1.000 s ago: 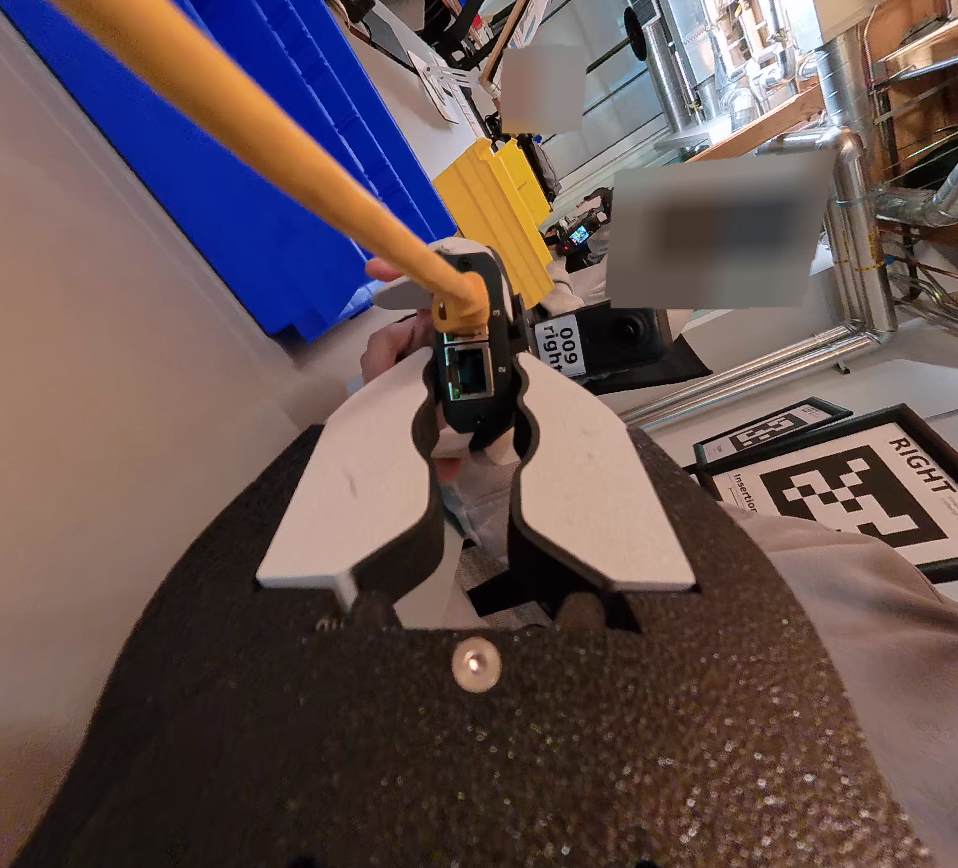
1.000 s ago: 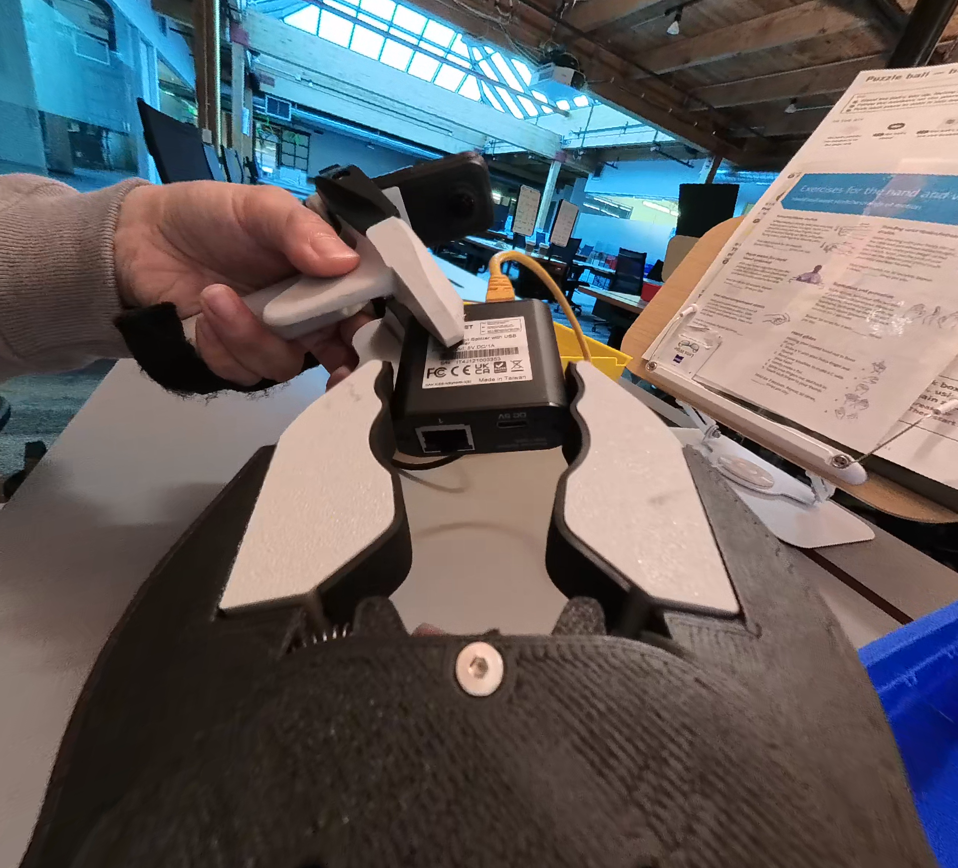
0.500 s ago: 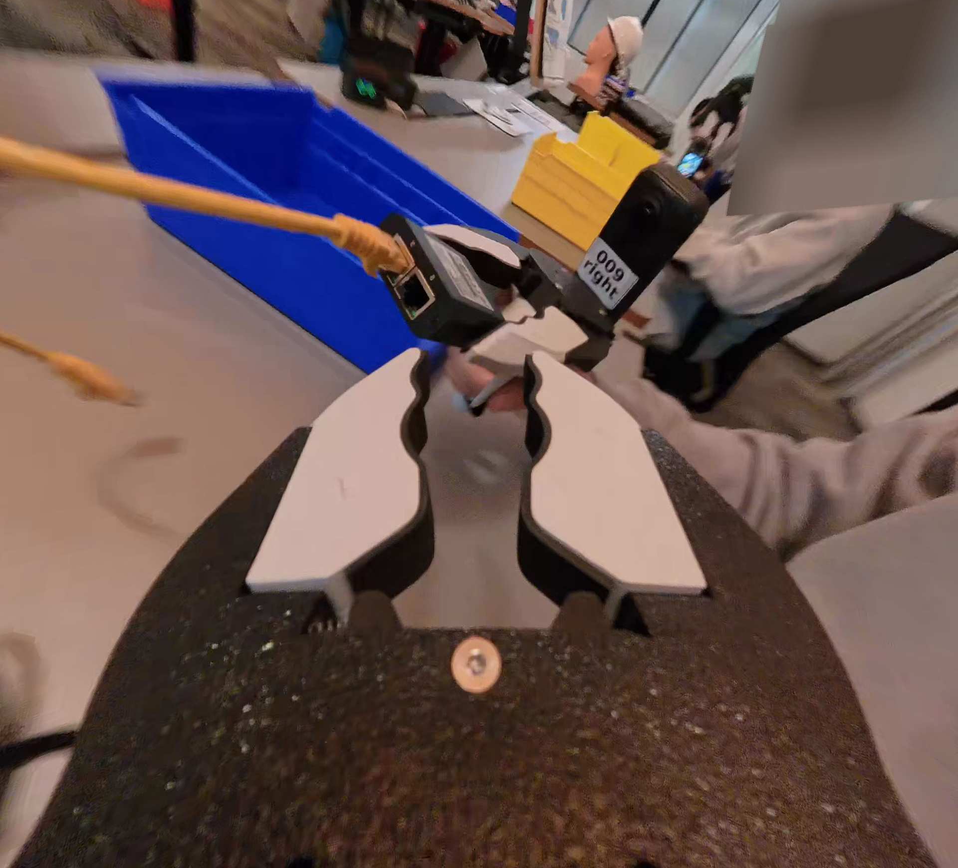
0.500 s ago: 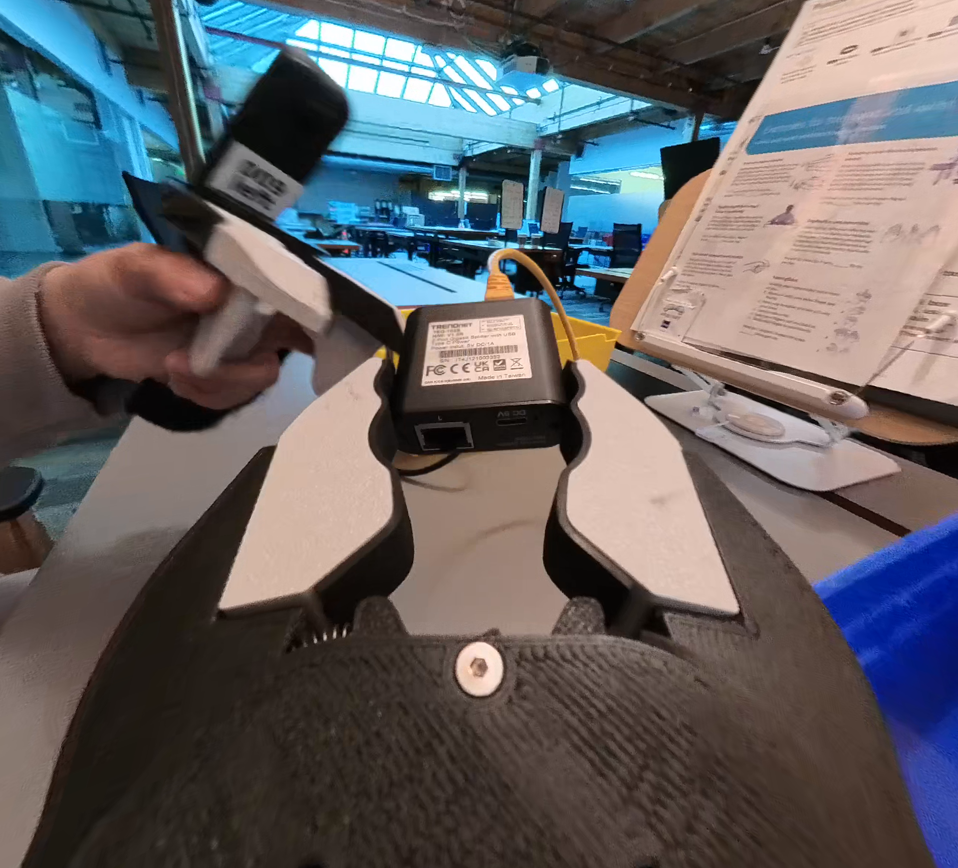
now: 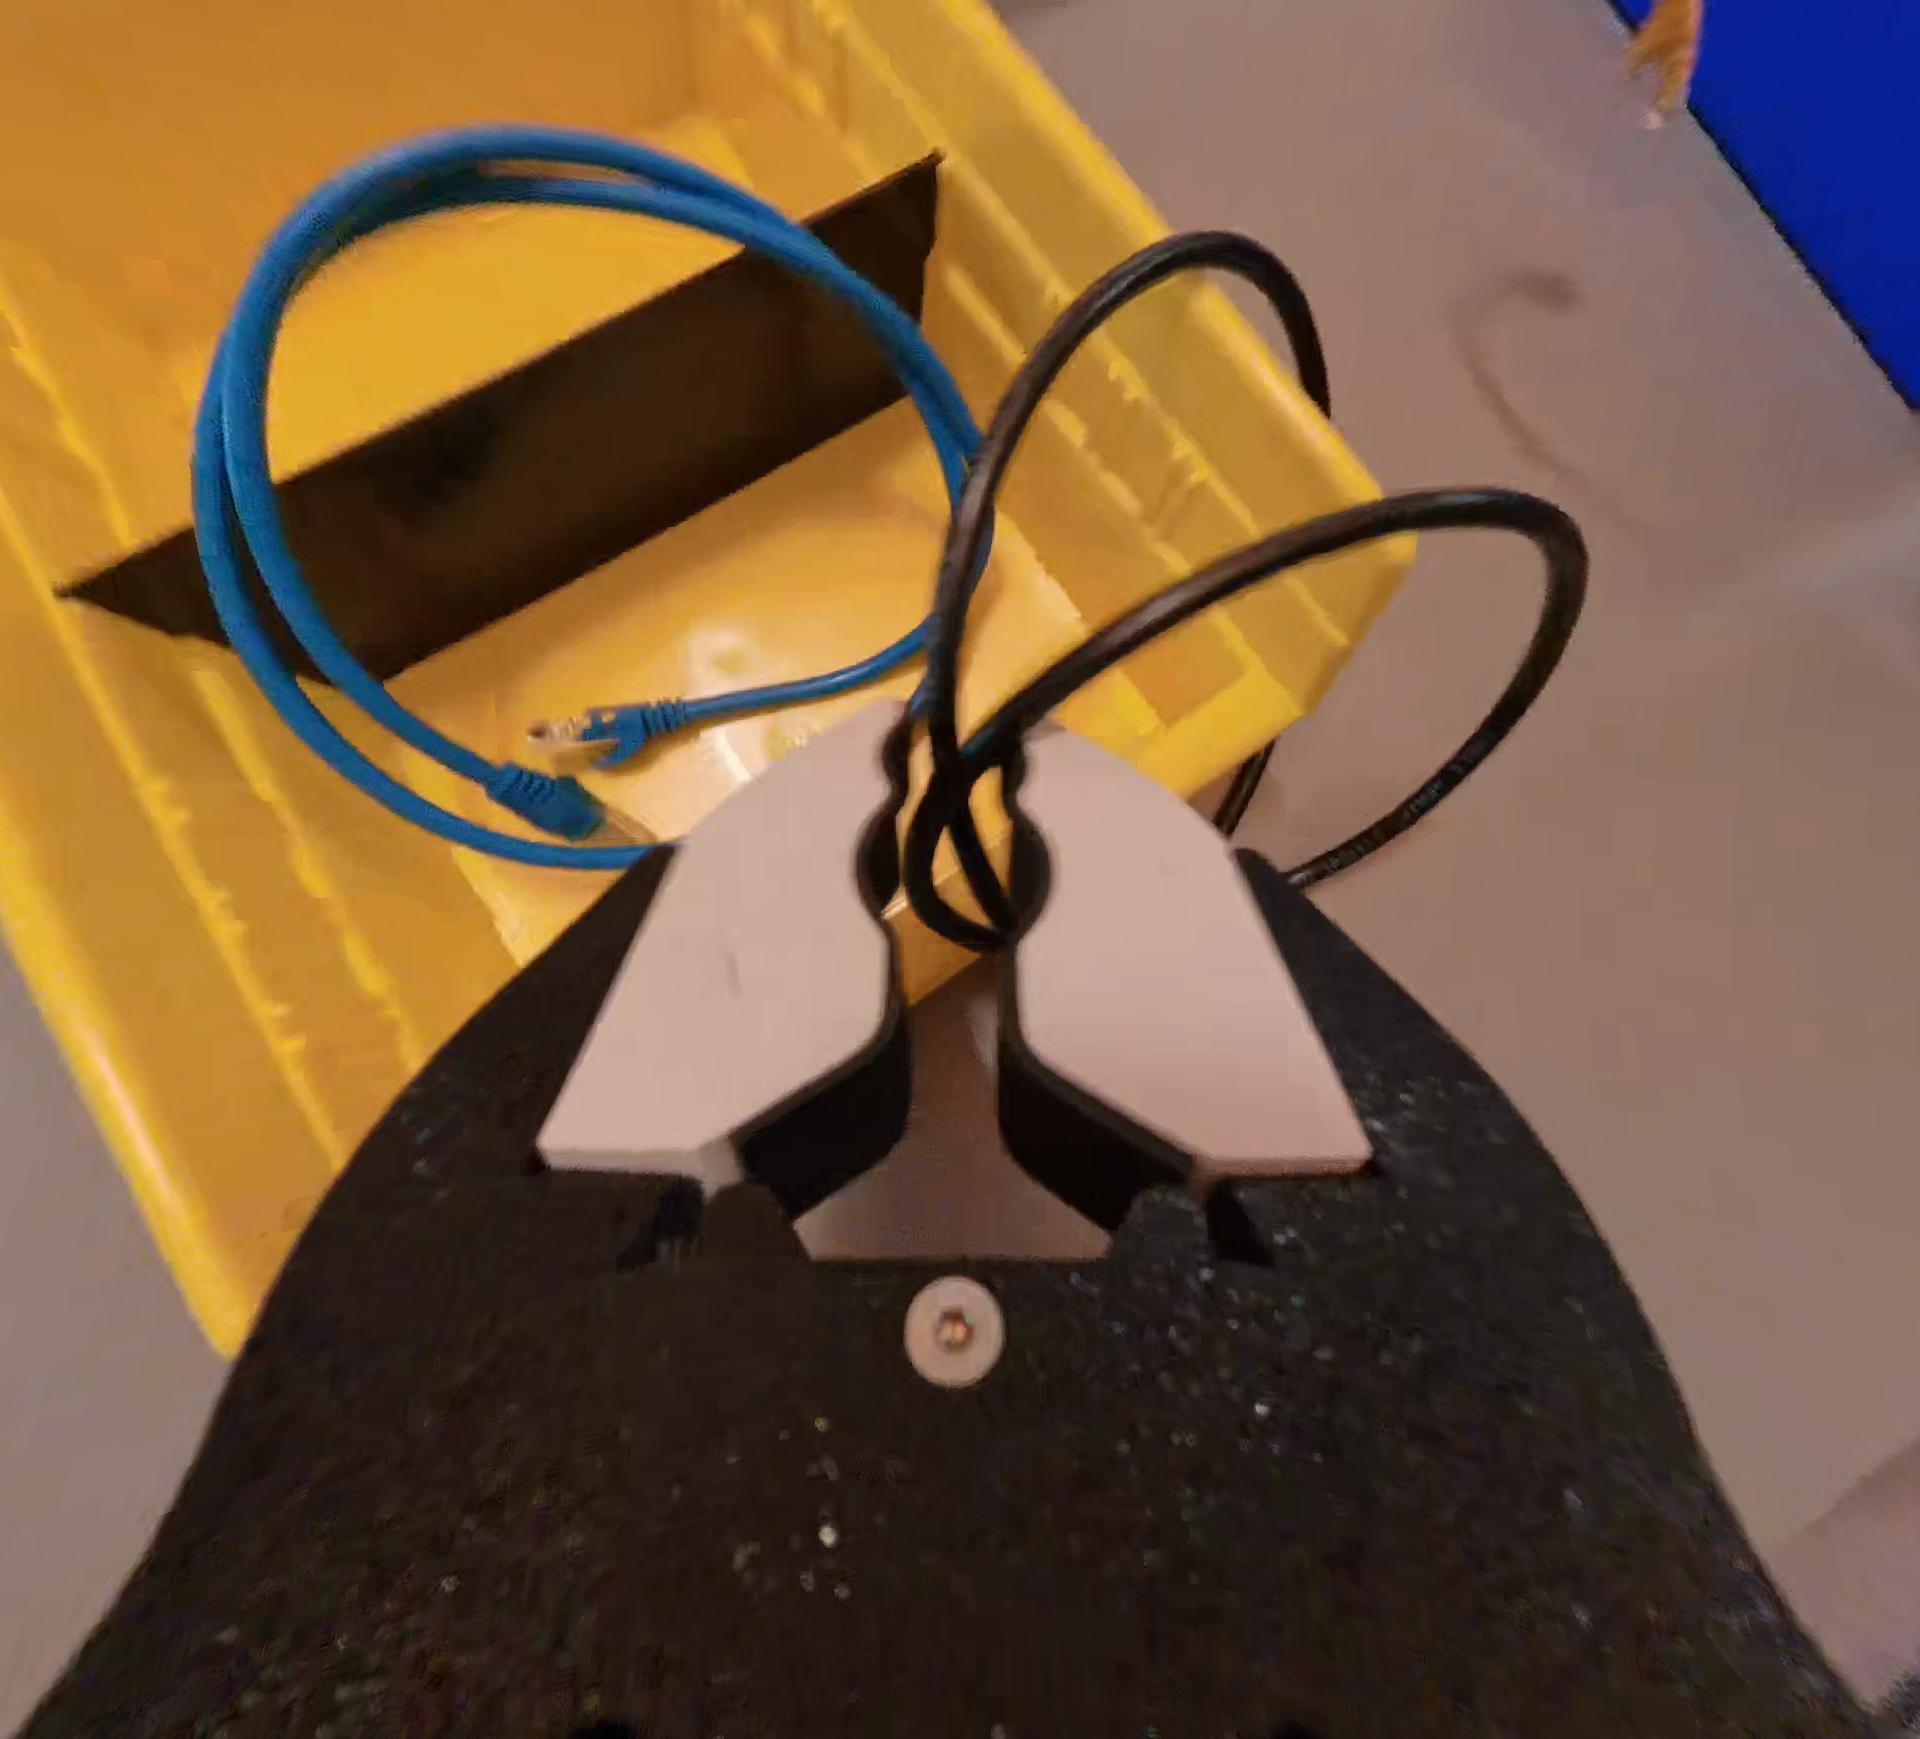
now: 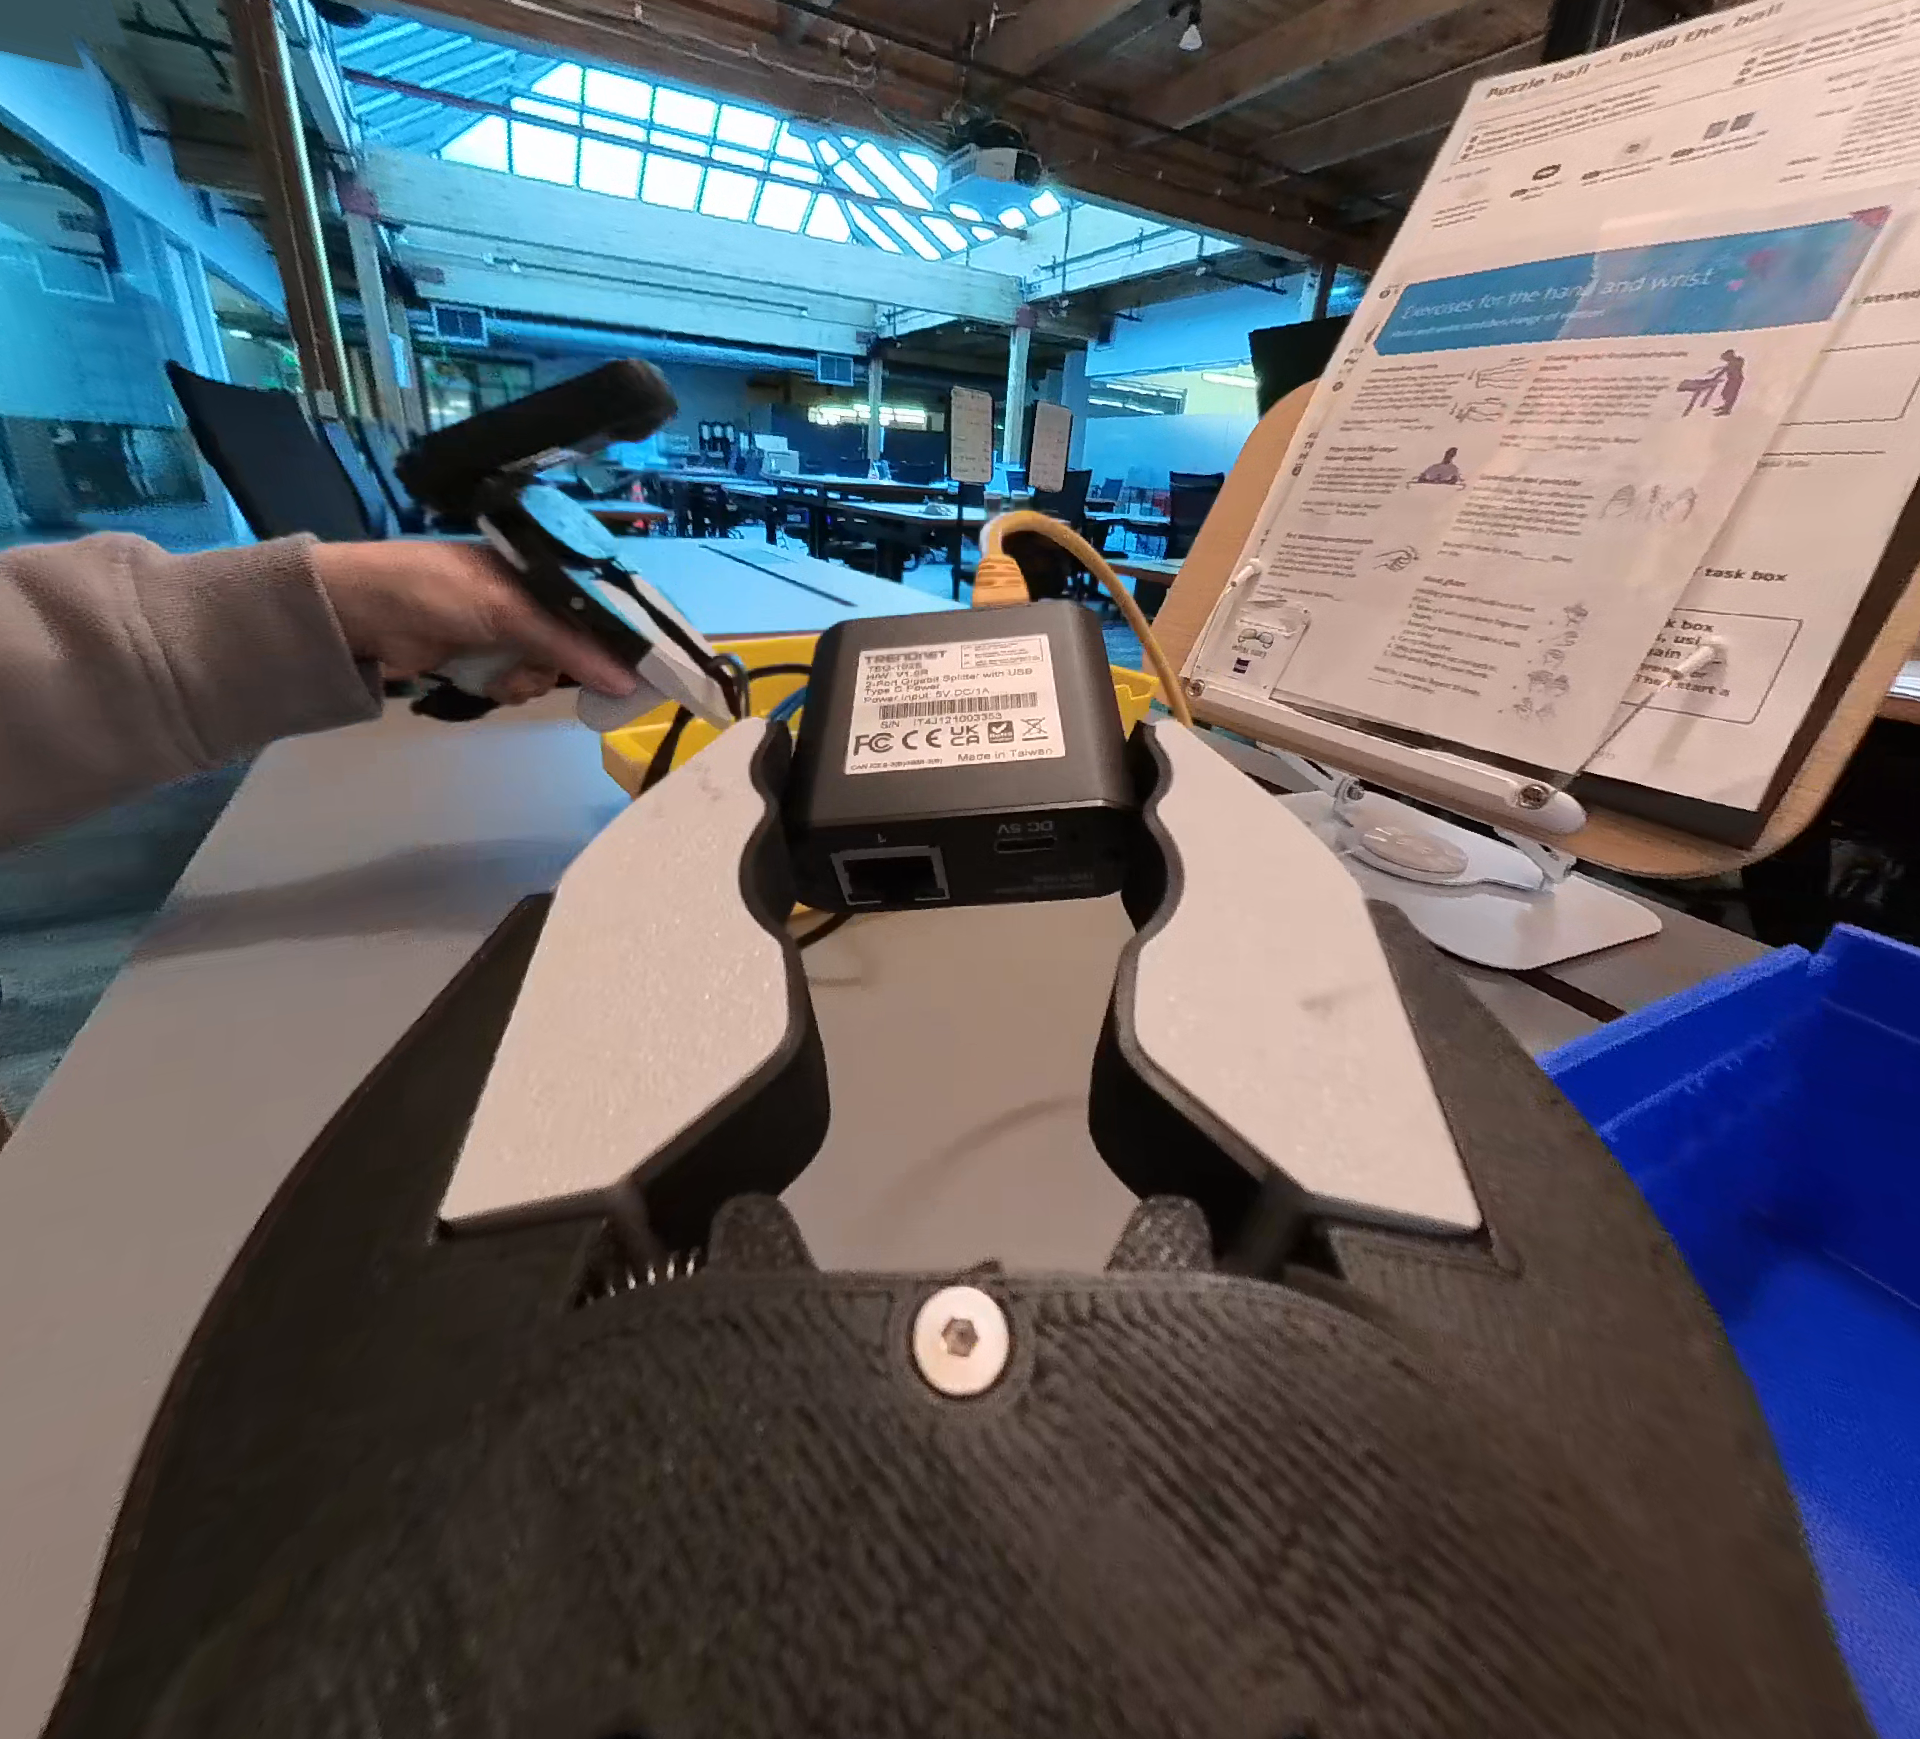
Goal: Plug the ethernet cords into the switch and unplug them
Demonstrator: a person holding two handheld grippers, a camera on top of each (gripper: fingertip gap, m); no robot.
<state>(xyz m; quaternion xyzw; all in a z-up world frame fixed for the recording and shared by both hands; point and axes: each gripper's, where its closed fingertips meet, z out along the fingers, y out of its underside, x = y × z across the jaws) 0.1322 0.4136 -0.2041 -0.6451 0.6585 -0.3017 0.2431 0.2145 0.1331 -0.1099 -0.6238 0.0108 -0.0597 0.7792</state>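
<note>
2 strands of the black ethernet cord (image 5: 1226,567) sit pinched between the fingers of the left gripper (image 5: 951,816), at the near corner of the yellow bin (image 5: 1299,484). Judging by the loops, the plug hangs unseen below, so regripping close to the connector should make insertion controllable. The right gripper (image 6: 961,816) is clamped on the black switch (image 6: 961,754), held above the grey worktop (image 6: 312,858) with 1 orange cord (image 6: 1132,588) plugged into its far face and 1 empty port toward the camera. Deeper in the bin lies the coiled blue ethernet cord (image 5: 436,463) across a black divider (image 5: 499,442). Room looks tight: the blue bin (image 6: 1766,1118) flanks the right, a document stand (image 6: 1507,806) rises beyond.
</note>
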